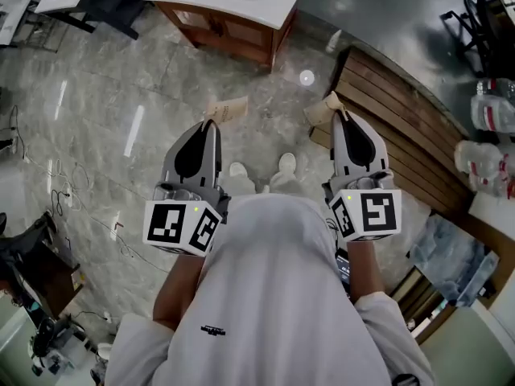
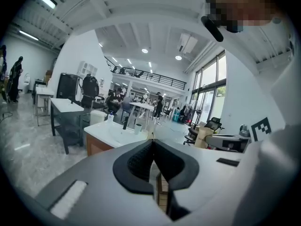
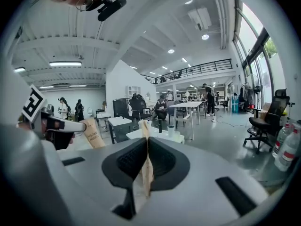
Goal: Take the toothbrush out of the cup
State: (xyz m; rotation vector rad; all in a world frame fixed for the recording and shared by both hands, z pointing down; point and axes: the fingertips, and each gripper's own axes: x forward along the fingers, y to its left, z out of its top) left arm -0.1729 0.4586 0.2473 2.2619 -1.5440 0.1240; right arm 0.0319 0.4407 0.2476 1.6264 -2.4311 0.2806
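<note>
While the person stands on the grey marble floor [image 1: 121, 95], both grippers are held up at chest height, well apart from the washbasin counter [image 1: 265, 6] ahead. Counter: white top, wooden base, basin sunk in it. Wooden slatted platform [image 1: 402, 127] lies to the right, beside the person's feet.

Containers: a small pale cup [image 2: 138, 128] stands upright on the counter top, near its front corner, with a dark bottle [image 2: 124, 124] just beside it and a white bottle [image 2: 111, 117] further back. Whatever is in the cup is too small to make out; the toothbrush cannot be picked out there. Two clear plastic bottles [image 3: 287, 149] stand at the far right of the right gripper view.

Left gripper [image 1: 211, 124]: jaws closed tight on the edge of a tan paper sachet [image 1: 228, 109], which sticks out past the tips. Right gripper [image 1: 339, 112]: jaws pinched together on a second tan sachet [image 3: 146, 168], which stands upright between the pads and pokes out above them.

Writing: the tan paper sachet carries dark print along its length, seen in the right gripper view, too small to read surely. Each marker cube [image 1: 181, 225] shows black-and-white square patterns, no words.
</note>
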